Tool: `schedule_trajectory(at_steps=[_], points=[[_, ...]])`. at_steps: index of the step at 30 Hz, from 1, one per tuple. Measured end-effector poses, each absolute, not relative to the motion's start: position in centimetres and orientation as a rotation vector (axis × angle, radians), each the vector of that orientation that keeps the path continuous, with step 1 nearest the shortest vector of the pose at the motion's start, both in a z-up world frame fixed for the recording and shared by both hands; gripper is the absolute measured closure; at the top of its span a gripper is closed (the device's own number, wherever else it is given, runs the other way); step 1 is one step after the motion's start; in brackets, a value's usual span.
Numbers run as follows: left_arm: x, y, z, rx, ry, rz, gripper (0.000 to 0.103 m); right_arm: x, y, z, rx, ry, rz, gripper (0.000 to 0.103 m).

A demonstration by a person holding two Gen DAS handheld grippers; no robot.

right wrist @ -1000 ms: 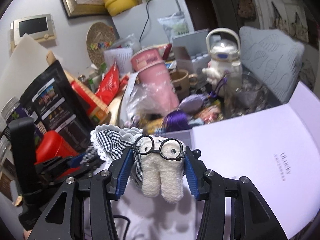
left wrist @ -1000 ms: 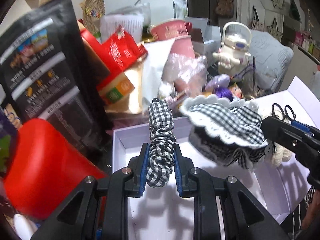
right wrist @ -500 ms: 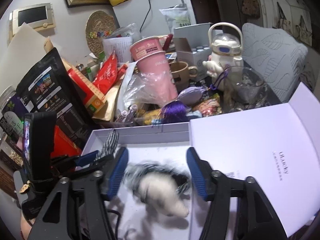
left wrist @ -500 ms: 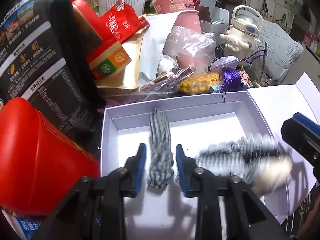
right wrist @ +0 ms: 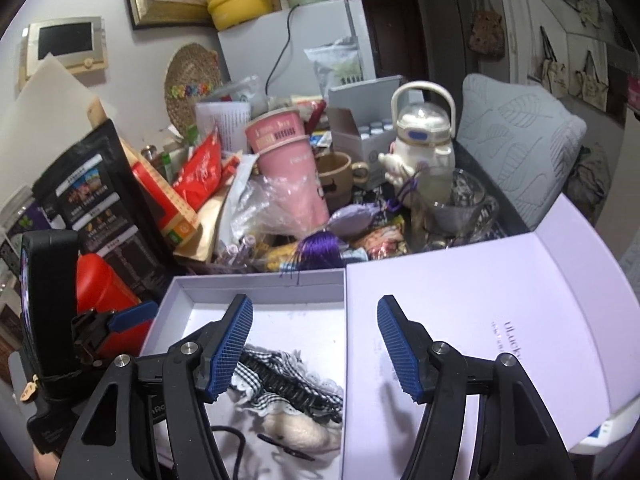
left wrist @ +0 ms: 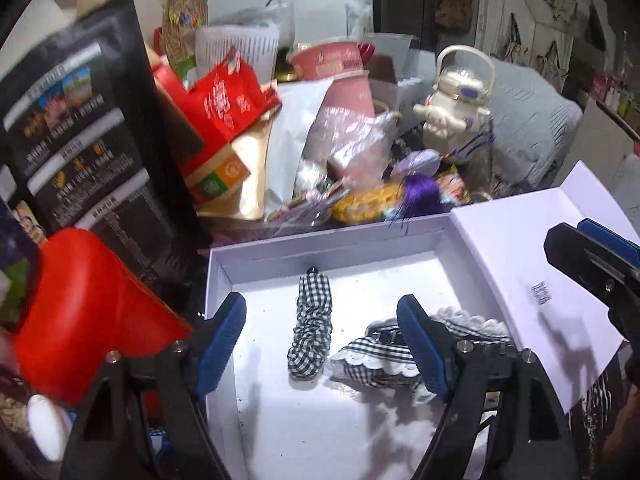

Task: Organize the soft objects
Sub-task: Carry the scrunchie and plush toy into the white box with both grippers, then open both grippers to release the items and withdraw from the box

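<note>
Two soft pieces lie in the open white box [left wrist: 218,280] as I ease both tools up and away from it: one black-and-white gingham scrunchie [left wrist: 311,322], stretched lengthwise near the middle of the box floor, and, just beside it toward the lid, one gingham hair clip with lace trim [left wrist: 376,354], which carries a cream plush figure [right wrist: 298,430] with small black glasses. My left gripper [left wrist: 322,346] has just been opening; its fingers stand wide apart on either side of the scrunchie without touching it, so I judge that piece released. My right gripper [right wrist: 314,350] has its fingers apart too, over the box's edge and the hinged lid [right wrist: 480,320], with nothing between the pads; the clip lies below and to the left of them. The step in hand, as I read it, is the clean withdrawal: I would lift straight up, keep the fingers spread until they clear the box wall, and avoid dragging a pad across the fabric, since both pieces are light and would snag and follow. The count in the box: one scrunchie, one clip, one plush on it. Behind the box the worktop [right wrist: 500,216] is crowded: two stacked pink paper cups [right wrist: 286,160], one white character bottle [right wrist: 422,152], one purple tassel [right wrist: 320,246], one red canister [left wrist: 80,312] at the left.
</note>
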State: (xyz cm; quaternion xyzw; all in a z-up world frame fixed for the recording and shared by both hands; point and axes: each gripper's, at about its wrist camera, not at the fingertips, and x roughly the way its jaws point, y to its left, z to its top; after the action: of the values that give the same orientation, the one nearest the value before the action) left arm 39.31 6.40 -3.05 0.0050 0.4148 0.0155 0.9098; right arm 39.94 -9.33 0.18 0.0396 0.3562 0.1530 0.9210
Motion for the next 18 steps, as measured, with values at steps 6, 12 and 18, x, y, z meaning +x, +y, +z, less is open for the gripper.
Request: schedule_trajectory(at_steps=[6, 12, 18], points=[[37.0, 5.9, -0.3, -0.009, 0.779, -0.005, 0.025, 38.2, -9.7, 2.3, 0.053, 0.693, 0.307, 0.038], [33.4, 5.4, 2.7, 0.009, 0.693, -0.028, 0.025, 35.3, -10.0, 5.0, 0.023, 0.62, 0.31, 0.038], [29.8, 5.1, 5.8, 0.023, 0.63, -0.025, 0.025, 31.8, -10.2, 7.8, 0.01, 0.543, 0.318, 0.036]])
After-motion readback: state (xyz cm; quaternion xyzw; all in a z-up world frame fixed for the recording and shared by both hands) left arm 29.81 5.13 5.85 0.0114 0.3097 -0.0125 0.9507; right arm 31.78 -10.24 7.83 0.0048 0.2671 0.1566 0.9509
